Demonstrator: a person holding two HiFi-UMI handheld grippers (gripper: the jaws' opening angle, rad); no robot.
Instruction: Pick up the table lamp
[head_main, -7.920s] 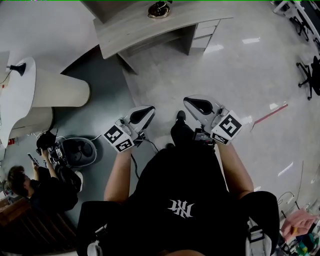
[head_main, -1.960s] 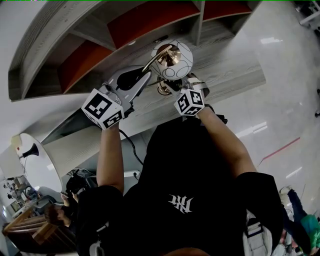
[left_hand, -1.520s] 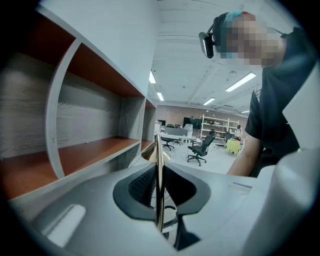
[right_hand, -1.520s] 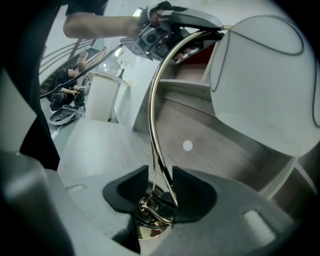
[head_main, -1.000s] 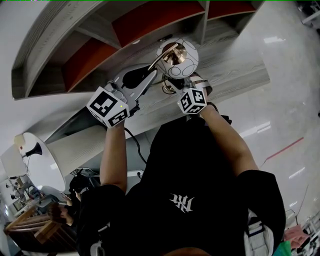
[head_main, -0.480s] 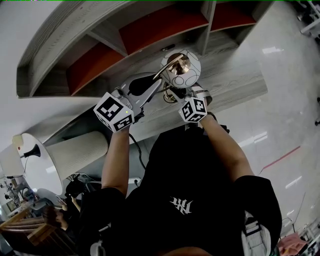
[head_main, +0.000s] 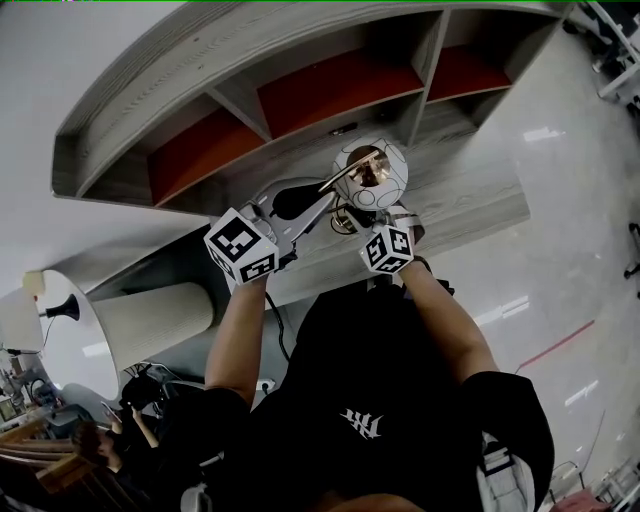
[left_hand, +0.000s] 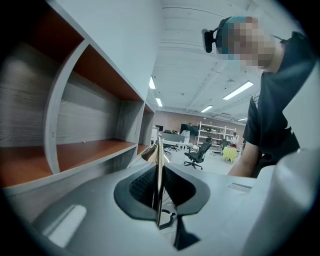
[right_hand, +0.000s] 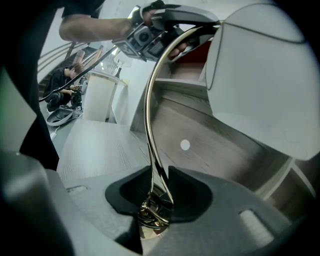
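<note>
The table lamp has a white globe shade (head_main: 372, 172) on a thin curved brass stem (right_hand: 148, 115) with a brass base. My left gripper (head_main: 322, 198) is shut on the upper part of the stem (left_hand: 158, 165), just under the shade. Lower down, my right gripper (head_main: 365, 216) is shut on the foot of the stem where it meets the base (right_hand: 152, 212). In the right gripper view the shade (right_hand: 260, 75) fills the upper right and the left gripper (right_hand: 165, 27) shows at the top. I cannot tell if the base touches the desk.
A grey wooden shelf unit with red-backed compartments (head_main: 310, 95) stands right behind the lamp, over a wooden desk top (head_main: 470, 200). A cream round pedestal (head_main: 150, 315) is at the left. Another person crouches at the lower left (head_main: 130, 400). Office chairs (left_hand: 197, 152) stand far off.
Several seconds ago both grippers hung empty over the floor. Over the last second the head view has tilted up, showing more shelf; both grippers keep their hold on the lamp.
</note>
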